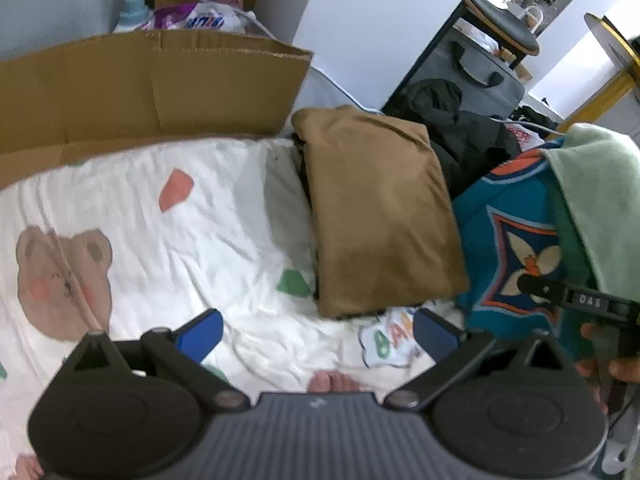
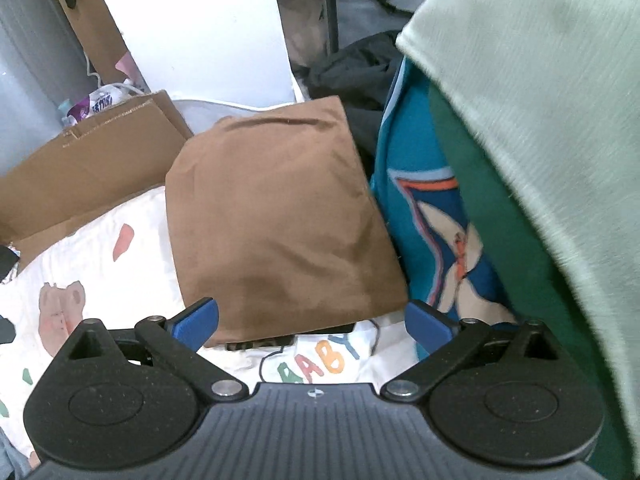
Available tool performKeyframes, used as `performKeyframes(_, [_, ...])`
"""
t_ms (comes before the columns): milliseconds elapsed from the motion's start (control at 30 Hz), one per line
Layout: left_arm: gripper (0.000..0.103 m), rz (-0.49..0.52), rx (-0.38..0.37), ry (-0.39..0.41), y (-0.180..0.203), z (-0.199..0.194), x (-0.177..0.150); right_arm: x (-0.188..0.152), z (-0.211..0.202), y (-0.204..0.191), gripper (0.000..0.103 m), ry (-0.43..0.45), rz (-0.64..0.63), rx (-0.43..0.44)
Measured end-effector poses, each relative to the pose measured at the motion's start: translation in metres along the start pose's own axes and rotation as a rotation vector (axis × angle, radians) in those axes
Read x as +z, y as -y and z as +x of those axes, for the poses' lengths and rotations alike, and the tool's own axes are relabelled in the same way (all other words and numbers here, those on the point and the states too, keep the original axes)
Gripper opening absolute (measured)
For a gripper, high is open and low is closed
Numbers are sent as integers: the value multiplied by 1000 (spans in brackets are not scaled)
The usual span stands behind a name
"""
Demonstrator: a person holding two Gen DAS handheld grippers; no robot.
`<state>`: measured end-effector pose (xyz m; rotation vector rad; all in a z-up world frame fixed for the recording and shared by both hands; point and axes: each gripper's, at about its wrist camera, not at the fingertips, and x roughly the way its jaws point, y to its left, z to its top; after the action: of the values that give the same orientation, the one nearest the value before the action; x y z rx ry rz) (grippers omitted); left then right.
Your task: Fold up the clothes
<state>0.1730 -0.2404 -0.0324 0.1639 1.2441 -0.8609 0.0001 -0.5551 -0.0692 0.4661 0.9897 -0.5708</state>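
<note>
on a bear-print sheet (image 1: 168,264) — folded brown garment (image 2: 280,216), cardboard box (image 1: 120,88) behind, both hand-held grippers (image 1: 318,330) (image 2: 312,320) gaping, empty

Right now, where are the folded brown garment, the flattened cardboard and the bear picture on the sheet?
folded brown garment (image 2: 280,216): right wrist view, middle of its top face.
flattened cardboard (image 1: 132,88): left wrist view, centre of the upright flap.
bear picture (image 1: 64,280): left wrist view, on the bear's face.

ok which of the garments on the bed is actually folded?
The brown fabric garment, lying as a neat squared rectangle on the white bear-print sheet. The teal patterned garment and pale green knit garment beside it are loose and draped.
</note>
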Motion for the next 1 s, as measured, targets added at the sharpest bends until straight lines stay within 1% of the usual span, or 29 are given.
performKeyframes(100, [102,0,15,-21,4,-17,-1,4,-21,-3,102,-4,9,0])
performKeyframes(267, [102,25,20,-6,8,-60,-2,7,-63,-9,102,16,35,-8])
performKeyframes(367, [102,67,23,-11,12,-91,-3,12,-91,-14,102,20,39,-17])
performKeyframes(467, [102,70,46,7,9,-124,-4,18,-120,-22,102,28,17,-23])
performKeyframes(667, [102,52,109,63,-4,-185,-6,26,-175,-43,102,39,-8,11])
performKeyframes(767, [102,48,126,100,-8,-215,-10,27,-199,-54,102,41,-8,31])
performKeyframes(900, [102,55,120,132,-17,-253,-16,29,-230,-72,102,70,-23,50])
performKeyframes(1000, [102,36,150,148,-27,-275,-21,32,-256,-87,102,91,-27,66])
